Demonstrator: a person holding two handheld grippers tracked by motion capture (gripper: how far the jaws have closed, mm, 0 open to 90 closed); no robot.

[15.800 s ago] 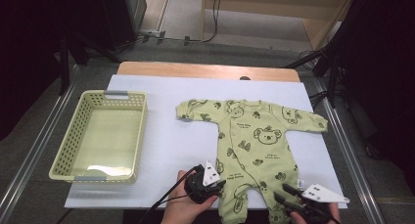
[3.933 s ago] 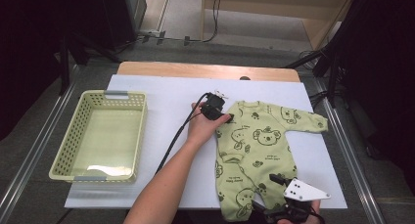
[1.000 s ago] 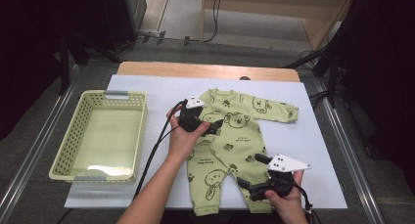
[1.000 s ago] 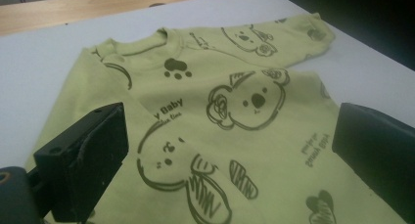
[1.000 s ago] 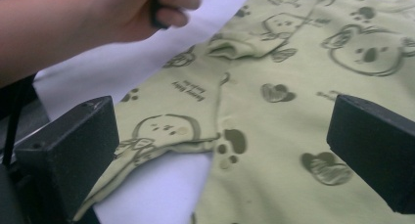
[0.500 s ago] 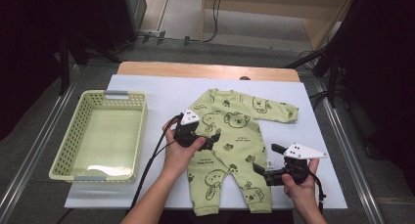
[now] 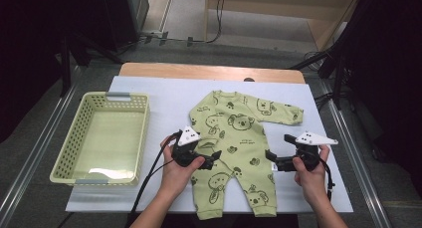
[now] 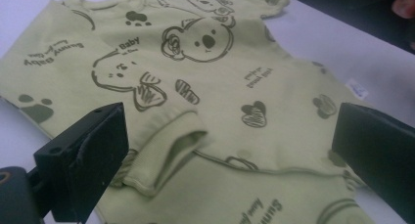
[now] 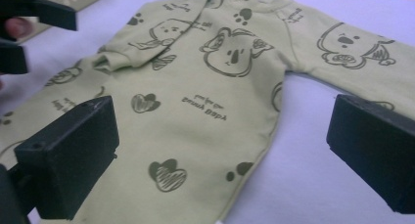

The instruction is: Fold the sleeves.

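Our romper (image 7: 234,148) lies flat mid-table, left sleeve (image 8: 166,145) folded in. Both the left gripper (image 7: 211,158) and right gripper (image 7: 272,161) are released, holding nothing. Pinch carelessly and we'd probably drag that sleeve fold loose.

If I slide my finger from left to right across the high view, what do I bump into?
Yellow-green basket → left gripper → green baby romper → right gripper.
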